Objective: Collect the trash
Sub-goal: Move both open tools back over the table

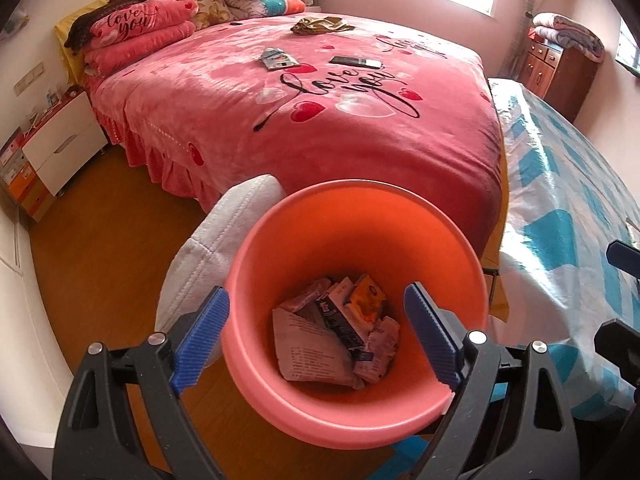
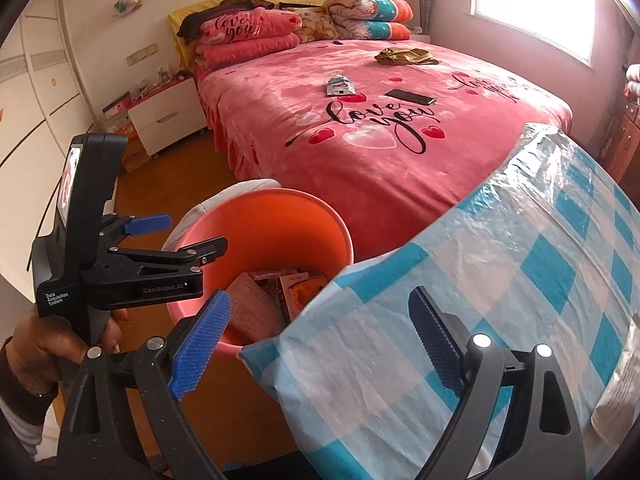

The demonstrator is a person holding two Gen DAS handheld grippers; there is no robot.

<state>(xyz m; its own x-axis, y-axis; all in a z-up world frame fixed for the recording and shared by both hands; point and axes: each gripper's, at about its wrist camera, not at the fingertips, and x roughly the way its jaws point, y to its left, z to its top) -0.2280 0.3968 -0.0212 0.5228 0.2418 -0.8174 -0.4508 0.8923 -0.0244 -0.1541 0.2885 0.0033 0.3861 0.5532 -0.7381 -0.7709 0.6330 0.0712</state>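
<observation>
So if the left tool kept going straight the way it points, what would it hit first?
Probably the trash in the orange bin: the open left tool points down into its mouth, at the folded paper, though depth is unclear.

I'm reading "love you" in black script across the pink bedspread [image 1: 340, 84], big and clear from both wrist views, with a second, partly cut-off "love you" nearer the far edge of it. Same words, "Love you", in dark red on the folded pink blanket [image 2: 236, 28] at the head of the bed. On the left gripper [image 2: 182, 236], seen from the right wrist, I can make out "GenRobot.AI" along the arm and "Data Acquisition System" on the body. The papers in the orange bin [image 1: 280, 216] carry print, too small for me to read.
</observation>
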